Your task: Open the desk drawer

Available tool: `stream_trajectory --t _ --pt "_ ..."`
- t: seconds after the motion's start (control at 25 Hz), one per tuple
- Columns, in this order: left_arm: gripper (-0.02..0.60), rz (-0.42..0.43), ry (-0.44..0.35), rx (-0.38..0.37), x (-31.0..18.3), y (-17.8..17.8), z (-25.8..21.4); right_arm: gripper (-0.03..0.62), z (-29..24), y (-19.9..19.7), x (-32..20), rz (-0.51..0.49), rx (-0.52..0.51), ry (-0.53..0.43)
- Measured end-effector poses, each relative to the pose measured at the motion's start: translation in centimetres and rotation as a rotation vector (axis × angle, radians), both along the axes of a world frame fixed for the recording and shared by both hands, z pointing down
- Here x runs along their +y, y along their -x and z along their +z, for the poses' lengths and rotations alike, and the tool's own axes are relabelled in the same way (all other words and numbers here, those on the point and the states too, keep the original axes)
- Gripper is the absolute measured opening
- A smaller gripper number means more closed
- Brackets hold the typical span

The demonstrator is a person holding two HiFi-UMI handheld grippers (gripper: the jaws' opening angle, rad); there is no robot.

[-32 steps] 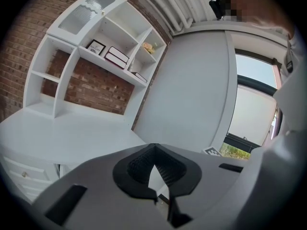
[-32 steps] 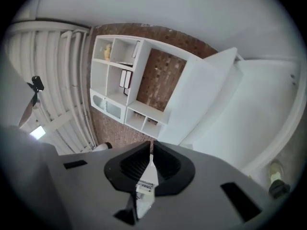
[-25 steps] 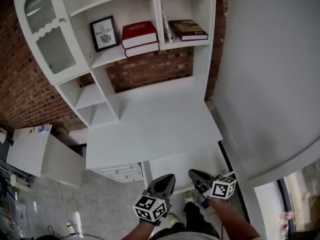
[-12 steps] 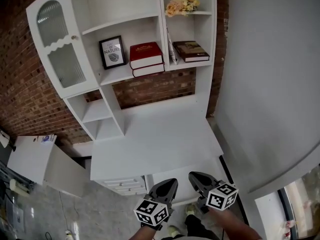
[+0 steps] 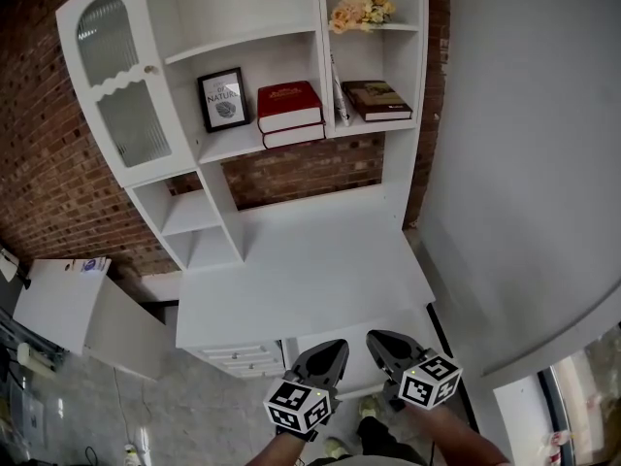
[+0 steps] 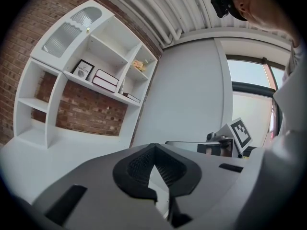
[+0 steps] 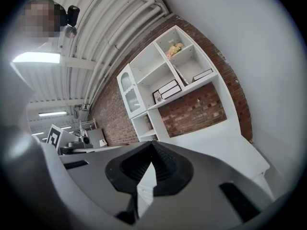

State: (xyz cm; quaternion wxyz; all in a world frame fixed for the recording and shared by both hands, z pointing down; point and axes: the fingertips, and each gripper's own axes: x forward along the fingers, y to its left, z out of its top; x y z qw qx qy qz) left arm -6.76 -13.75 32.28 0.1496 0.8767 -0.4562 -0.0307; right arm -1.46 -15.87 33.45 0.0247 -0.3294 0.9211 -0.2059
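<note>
A white desk [image 5: 301, 260] with a shelf hutch stands against a brick wall. Under its left front sits a stack of white drawers [image 5: 238, 354], shut, with small knobs. In the head view both grippers hover side by side at the bottom, in front of the desk's front edge and apart from it. My left gripper [image 5: 335, 348] is shut with nothing in it, its tip [image 6: 153, 148] aimed over the desk top. My right gripper [image 5: 376, 339] is shut and empty too, and its closed tip [image 7: 152, 145] faces the hutch. Neither touches the drawers.
The hutch [image 5: 243, 115] holds a framed picture [image 5: 222, 99], red books [image 5: 289, 113], a dark book [image 5: 376, 100] and flowers [image 5: 360, 8]. A white cabinet [image 5: 73, 309] stands at the left. A grey wall [image 5: 524, 163] closes off the right. A white panel [image 5: 340, 338] shows under the desk's front edge.
The head view has tilted up, so the flowers on the top shelf now show. Both grippers have come up slightly toward the desk's front edge, and the right one's cube has rolled.
</note>
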Motion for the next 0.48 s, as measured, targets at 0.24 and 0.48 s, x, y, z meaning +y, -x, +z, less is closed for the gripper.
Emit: stream_trajectory --t 0.24,0.48 --pt "0.012 -0.008 0.011 -0.003 -0.4 0.4 0.7 0.017 0.6 0.5 -0.4 -0.007 0.001 0.008" --pt "0.012 -0.007 0.016 -0.015 -1.1 0.7 1.1 0.017 1.0 1.2 -1.0 -0.007 0.021 -0.006"
